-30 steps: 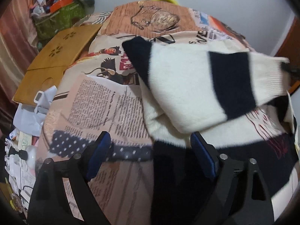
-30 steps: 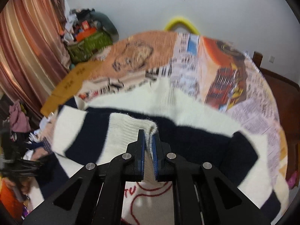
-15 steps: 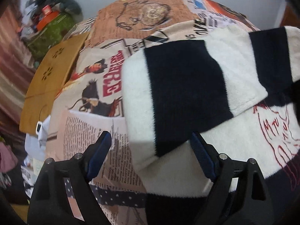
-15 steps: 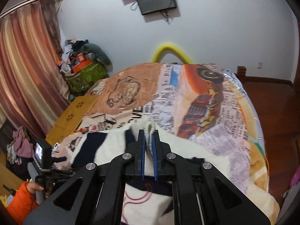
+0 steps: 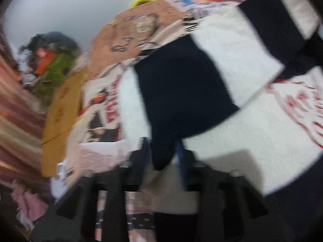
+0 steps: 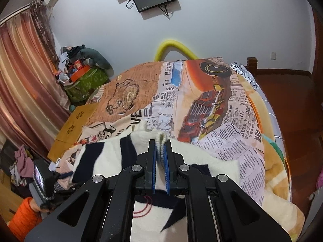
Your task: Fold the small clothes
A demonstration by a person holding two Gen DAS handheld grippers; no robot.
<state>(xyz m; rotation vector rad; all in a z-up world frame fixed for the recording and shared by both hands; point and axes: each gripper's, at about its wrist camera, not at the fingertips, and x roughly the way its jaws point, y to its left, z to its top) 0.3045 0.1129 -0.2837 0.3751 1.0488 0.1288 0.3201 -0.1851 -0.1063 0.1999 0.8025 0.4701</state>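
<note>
The right gripper [image 6: 160,157] is clenched on the ribbed cuff of the cream-and-navy striped sweater [image 6: 113,157], which lies on the printed blanket [image 6: 232,121] directly below and ahead of both tools. The left gripper [image 5: 163,157] is closing, with a navy fold of the sweater between its jaws.

The bedspread [image 6: 232,121] carries newspaper print, only the large letters "VE" legible

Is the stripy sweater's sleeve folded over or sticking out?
Folded over: the striped sleeve lies across the sweater's cream front, over the red drawing.
</note>
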